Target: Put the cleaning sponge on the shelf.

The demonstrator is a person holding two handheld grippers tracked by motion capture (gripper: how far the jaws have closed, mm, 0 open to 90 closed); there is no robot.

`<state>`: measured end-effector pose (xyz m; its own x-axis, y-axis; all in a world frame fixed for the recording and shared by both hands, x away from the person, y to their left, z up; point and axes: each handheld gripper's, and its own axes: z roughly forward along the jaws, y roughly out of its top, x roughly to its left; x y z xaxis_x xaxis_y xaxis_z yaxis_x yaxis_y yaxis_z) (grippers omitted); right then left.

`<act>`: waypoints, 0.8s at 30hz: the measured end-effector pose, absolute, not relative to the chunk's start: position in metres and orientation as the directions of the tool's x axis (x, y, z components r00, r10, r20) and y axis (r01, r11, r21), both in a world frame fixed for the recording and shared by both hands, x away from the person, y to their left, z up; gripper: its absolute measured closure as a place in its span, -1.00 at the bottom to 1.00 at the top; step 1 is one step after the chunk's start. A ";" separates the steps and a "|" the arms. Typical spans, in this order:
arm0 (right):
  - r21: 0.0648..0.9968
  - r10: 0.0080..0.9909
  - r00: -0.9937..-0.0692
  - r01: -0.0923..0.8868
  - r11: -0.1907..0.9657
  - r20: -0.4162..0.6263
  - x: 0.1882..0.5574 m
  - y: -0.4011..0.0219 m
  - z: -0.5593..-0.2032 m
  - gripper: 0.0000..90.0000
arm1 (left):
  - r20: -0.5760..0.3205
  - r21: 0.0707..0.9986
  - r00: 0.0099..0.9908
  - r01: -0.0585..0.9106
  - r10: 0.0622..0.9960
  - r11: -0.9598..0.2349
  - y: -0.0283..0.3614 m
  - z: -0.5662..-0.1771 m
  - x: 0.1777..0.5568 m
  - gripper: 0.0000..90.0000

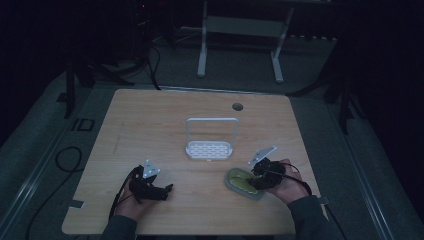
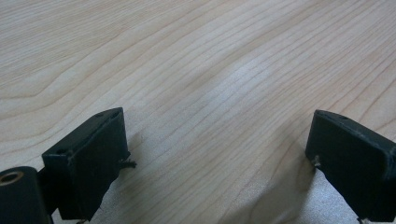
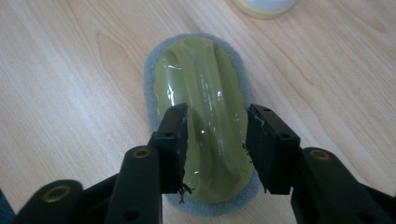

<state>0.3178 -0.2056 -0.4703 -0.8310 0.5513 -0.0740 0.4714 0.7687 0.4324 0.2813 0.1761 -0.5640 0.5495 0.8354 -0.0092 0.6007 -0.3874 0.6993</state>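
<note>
My right gripper [image 3: 215, 140] narrowly straddles the glossy olive scrubber [image 3: 201, 93]; its slick dome could slip free.

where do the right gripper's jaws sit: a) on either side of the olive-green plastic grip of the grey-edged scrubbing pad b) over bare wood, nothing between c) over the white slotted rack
a: in the right gripper view the right gripper straddles the olive-green plastic grip of the grey-edged scrubbing pad, which lies flat on the wooden table.
</note>
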 end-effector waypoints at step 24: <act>0.254 0.454 -0.889 0.429 0.867 -0.049 0.338 -0.186 -0.471 0.38 | -0.008 0.699 0.551 0.600 0.835 -0.390 0.176 -0.564 0.281 -0.87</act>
